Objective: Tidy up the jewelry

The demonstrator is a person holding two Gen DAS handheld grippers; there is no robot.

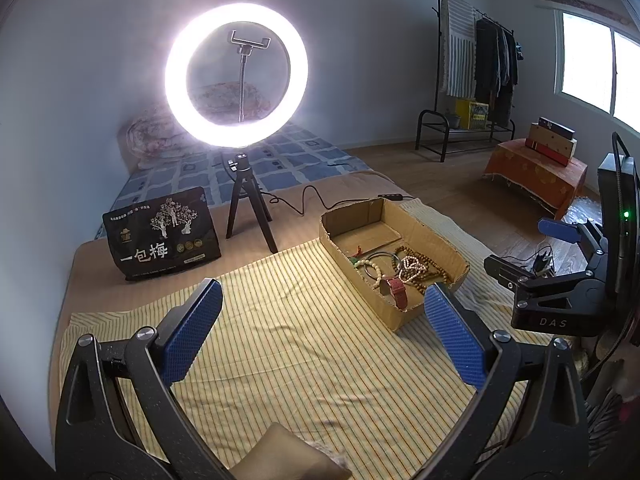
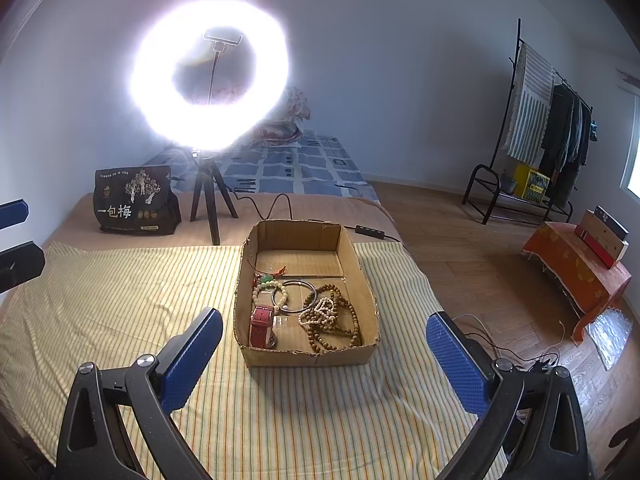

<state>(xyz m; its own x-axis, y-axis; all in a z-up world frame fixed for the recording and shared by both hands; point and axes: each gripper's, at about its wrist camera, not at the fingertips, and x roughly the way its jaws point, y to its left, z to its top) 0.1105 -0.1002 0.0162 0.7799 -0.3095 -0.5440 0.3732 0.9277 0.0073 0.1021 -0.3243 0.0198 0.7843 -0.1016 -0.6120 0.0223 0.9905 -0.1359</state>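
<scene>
A shallow cardboard box (image 2: 360, 280) sits on a yellow striped cloth (image 2: 120, 300). In it lie a red-strapped watch (image 2: 262, 326), a metal bangle (image 2: 296, 296), a pale bead bracelet (image 2: 276, 294), brown bead strands (image 2: 344, 320) and a white bead string (image 2: 322, 312). My right gripper (image 2: 324, 344) is open and empty, just short of the box's near wall. My left gripper (image 1: 322, 316) is open and empty over the cloth, left of the box (image 1: 416, 228). The right gripper also shows in the left wrist view (image 1: 524, 248).
A lit ring light on a tripod (image 2: 210, 200) and a black snack bag (image 2: 134, 200) stand behind the cloth. A cable (image 2: 280, 200) runs past the box. A bed, a clothes rack (image 2: 540, 152) and an orange-covered stool (image 2: 576, 276) lie beyond.
</scene>
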